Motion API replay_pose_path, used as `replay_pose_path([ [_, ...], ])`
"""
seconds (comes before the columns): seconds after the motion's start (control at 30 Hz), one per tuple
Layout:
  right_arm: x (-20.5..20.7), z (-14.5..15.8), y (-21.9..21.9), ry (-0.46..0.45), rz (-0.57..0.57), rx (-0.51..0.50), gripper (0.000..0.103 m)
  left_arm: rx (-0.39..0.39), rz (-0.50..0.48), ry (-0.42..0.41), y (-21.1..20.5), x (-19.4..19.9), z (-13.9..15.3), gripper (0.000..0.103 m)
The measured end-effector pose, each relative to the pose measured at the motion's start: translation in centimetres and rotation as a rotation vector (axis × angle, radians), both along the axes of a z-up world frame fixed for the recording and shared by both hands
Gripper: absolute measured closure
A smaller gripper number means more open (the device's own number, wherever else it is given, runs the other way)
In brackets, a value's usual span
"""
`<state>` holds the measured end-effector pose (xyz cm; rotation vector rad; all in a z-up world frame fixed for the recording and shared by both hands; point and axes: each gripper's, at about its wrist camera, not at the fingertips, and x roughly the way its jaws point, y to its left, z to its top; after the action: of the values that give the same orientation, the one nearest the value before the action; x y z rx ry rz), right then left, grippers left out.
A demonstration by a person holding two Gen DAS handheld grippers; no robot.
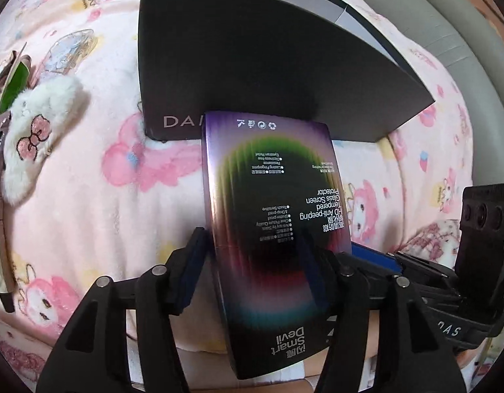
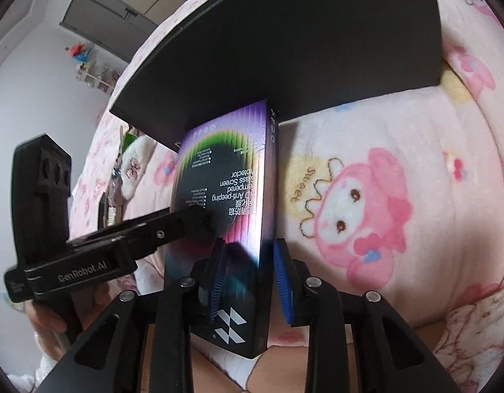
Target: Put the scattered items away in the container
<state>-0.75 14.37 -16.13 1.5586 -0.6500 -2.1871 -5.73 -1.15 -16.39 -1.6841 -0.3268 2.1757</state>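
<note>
Screen protector box in transfer, not yet in the container.

We find the box held near its lower end by both claws: the left claw is clamped across its faces, and the right claw closes on its edges. Its far end meets the dark container on the bed. A plush and packets lie scattered nearby; we judge most of the tidying remains.

Purple-green-black screen protector box; dark grey container; pink cartoon blanket.
</note>
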Motion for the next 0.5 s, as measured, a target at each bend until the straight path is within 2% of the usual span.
replay_pose_path([
  [0.1, 0.3, 1.7, 0.2, 0.052, -0.009, -0.035, 0.081, 0.059, -0.003, -0.025, -0.3, -0.1, -0.2, 0.048],
  [0.13, 0.5, 2.5, 0.2, 0.071, 0.004, -0.087, 0.086, 0.110, -0.030, -0.037, 0.0, 0.0, -0.2, 0.048],
  [0.17, 0.6, 3.3, 0.0, 0.084, 0.024, -0.149, 0.090, 0.151, -0.052, -0.047, 0.3, 0.2, -0.2, 0.054],
  [0.2, 0.7, 4.4, -0.6, 0.109, 0.040, -0.129, 0.090, 0.195, -0.067, -0.066, 0.8, 0.4, -0.4, 0.059],
  [0.27, 0.8, 5.4, -1.8, 0.139, 0.055, 0.018, 0.090, 0.159, -0.046, -0.077, 1.2, 0.7, -0.9, 0.059],
  [0.3, 0.8, 5.2, -1.9, 0.136, 0.051, 0.043, 0.090, 0.141, -0.032, -0.076, 1.2, 0.8, -1.1, 0.060],
  [0.4, 1.0, 3.6, -0.8, 0.080, -0.009, 0.064, 0.090, 0.162, 0.004, -0.063, 0.1, 0.8, -0.8, 0.060],
  [0.5, 1.6, 2.3, 0.1, 0.042, -0.065, 0.168, 0.090, 0.155, 0.047, -0.051, -1.0, 0.7, -0.7, 0.061],
])
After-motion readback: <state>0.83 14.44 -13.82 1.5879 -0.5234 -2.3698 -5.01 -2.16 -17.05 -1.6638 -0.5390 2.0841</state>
